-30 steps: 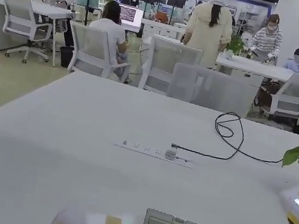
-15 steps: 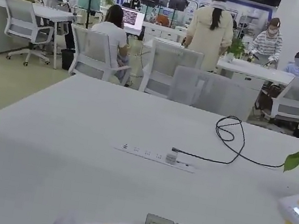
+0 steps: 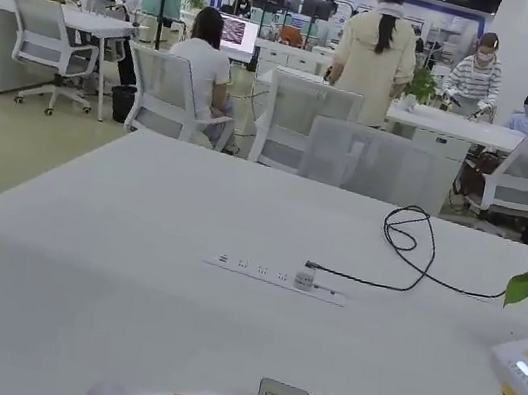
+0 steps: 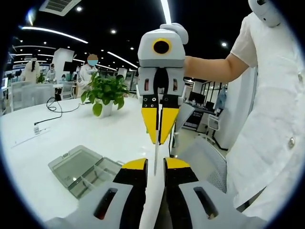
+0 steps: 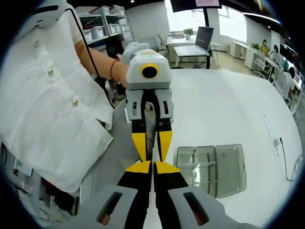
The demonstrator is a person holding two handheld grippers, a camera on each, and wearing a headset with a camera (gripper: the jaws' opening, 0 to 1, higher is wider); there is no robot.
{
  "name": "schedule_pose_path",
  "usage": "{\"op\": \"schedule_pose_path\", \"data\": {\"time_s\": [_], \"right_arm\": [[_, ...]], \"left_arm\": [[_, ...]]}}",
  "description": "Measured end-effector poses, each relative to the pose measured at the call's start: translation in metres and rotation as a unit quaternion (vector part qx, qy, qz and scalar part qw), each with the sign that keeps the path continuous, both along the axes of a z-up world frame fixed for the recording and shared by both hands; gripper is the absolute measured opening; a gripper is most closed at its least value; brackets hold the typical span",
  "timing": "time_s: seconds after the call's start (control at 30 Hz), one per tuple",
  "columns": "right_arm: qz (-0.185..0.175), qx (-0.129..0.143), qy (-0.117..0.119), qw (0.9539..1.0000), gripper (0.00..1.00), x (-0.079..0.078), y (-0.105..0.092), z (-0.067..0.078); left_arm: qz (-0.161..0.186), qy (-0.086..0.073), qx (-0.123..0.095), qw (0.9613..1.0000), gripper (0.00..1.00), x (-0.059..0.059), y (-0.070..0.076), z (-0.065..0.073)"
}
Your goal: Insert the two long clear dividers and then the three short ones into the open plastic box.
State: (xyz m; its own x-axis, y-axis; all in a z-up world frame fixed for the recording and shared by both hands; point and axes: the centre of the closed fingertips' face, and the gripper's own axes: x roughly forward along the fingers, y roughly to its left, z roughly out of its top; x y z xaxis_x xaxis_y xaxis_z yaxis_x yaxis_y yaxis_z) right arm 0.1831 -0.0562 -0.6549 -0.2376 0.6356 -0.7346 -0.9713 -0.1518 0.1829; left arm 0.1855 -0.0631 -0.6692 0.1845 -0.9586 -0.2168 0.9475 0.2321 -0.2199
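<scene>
The right claw (image 4: 157,142) is clenched on a thin clear divider (image 4: 155,157), seen edge-on. Whether it is a long or a short one I cannot tell. The left claw (image 4: 156,166) meets it tip to tip, released, its jaws a little apart on either side of the strip's free end, probably to steady or take it over so it can be turned to suit the slots. Both are held close to the person, apart from the open box (image 5: 231,167), which lies flat on the table (image 3: 131,267) with its lid folded out
</scene>
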Motion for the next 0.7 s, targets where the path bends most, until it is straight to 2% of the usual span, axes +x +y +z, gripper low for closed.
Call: {"op": "schedule_pose_path", "data": {"time_s": [0.27,0.43,0.7], "right_arm": [[-0.022,0.001,-0.017,0.9996,0.03,0.014,0.0,-0.001],[-0.035,-0.001,-0.029,0.999,0.03,0.025,-0.002,-0.004],[-0.055,-0.005,-0.045,0.9975,0.03,0.043,-0.002,-0.012]], "left_arm": [[0.028,0.003,0.015,0.9995,0.22,0.006,0.015,-0.009],[0.049,-0.009,0.031,0.9983,0.38,0.011,0.026,-0.017],[0.06,-0.018,0.053,0.9966,0.57,0.013,0.039,-0.028]]}}
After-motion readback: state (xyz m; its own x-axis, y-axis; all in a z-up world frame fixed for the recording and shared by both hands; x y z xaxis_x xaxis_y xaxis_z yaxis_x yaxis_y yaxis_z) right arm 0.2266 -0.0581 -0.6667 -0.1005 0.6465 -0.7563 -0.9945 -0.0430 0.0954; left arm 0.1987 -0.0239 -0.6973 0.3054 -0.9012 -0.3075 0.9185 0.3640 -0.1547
